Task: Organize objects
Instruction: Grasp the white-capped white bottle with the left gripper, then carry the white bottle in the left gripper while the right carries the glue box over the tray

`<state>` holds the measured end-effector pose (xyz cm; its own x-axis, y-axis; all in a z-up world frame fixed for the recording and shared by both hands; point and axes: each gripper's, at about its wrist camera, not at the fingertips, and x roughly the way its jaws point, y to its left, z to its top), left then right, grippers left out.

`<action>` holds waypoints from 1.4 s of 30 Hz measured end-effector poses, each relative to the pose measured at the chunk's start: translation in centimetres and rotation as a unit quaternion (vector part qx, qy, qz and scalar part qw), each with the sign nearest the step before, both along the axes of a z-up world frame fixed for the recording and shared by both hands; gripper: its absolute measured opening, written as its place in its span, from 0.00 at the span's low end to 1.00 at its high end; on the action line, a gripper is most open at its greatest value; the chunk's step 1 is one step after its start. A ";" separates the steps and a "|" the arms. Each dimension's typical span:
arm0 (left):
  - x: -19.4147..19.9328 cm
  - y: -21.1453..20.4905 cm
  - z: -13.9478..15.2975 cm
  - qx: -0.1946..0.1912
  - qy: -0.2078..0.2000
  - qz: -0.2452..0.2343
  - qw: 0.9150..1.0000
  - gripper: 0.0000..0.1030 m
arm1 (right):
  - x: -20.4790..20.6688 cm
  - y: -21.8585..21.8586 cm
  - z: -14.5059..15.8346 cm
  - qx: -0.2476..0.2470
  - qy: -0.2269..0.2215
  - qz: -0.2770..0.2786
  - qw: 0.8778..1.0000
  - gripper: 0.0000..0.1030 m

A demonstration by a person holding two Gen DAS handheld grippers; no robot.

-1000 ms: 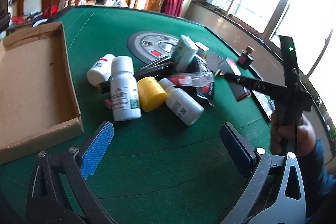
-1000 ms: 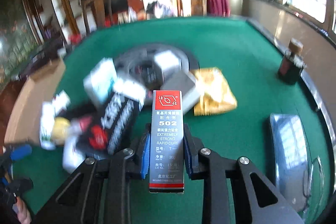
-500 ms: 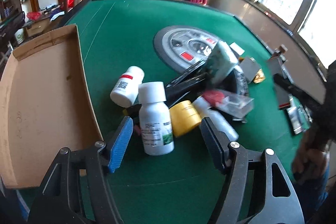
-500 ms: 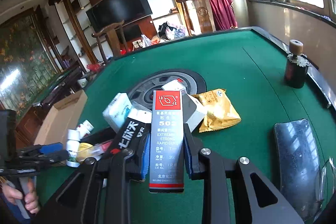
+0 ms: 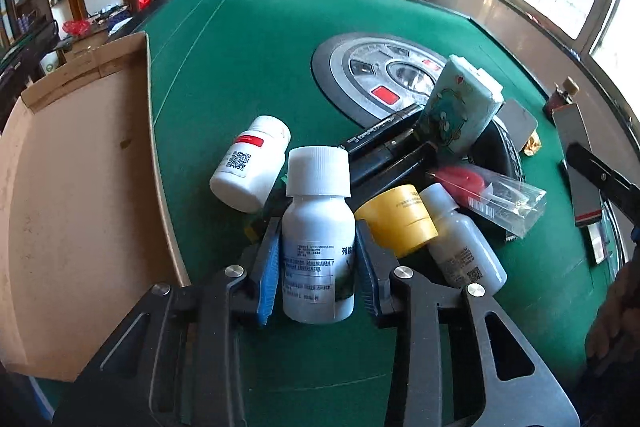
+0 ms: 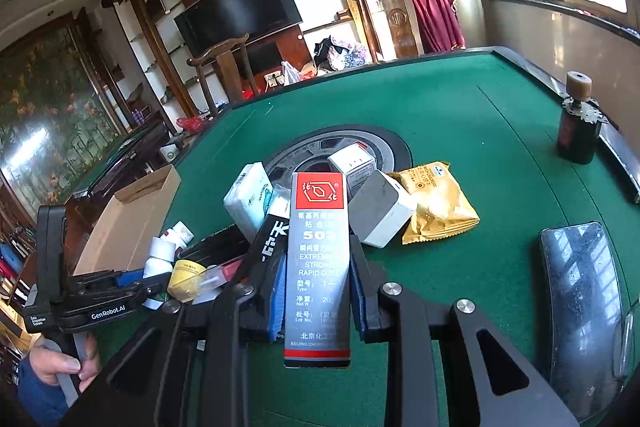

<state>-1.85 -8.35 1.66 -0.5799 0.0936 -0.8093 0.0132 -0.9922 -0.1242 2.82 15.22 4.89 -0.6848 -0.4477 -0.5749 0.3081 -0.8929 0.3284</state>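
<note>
Closing in since the earlier frame, the left gripper [image 5: 318,263] now has its blue pads against both sides of the upright white bottle [image 5: 318,227], its jaws having just been narrowing onto it. Just right of that gripper lie a yellow cap [image 5: 398,219] and a small tipped white bottle [image 5: 460,247]; just ahead to the left lies another white bottle [image 5: 250,163] on its side. Left of the gripper sits the cardboard box [image 5: 80,195]. Farther ahead, a tissue pack [image 5: 460,111] leans on the pile. The right gripper [image 6: 316,291] clamps the glue box [image 6: 318,259] upright above the green table [image 6: 480,131]; ahead of it lie a grey block [image 6: 380,211] and a gold snack packet [image 6: 436,203].
</note>
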 end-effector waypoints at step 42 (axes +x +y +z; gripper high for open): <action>8.0 0.4 3.7 -0.091 0.155 0.049 0.982 0.33 | 5.6 -9.7 0.8 0.014 0.060 0.139 0.988 0.26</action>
<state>6.12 -7.92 5.40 -0.8007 -0.1049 -0.5898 0.0988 -0.9942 0.0426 8.44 5.57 5.67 -0.6018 -0.6132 -0.5117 0.5775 -0.7767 0.2516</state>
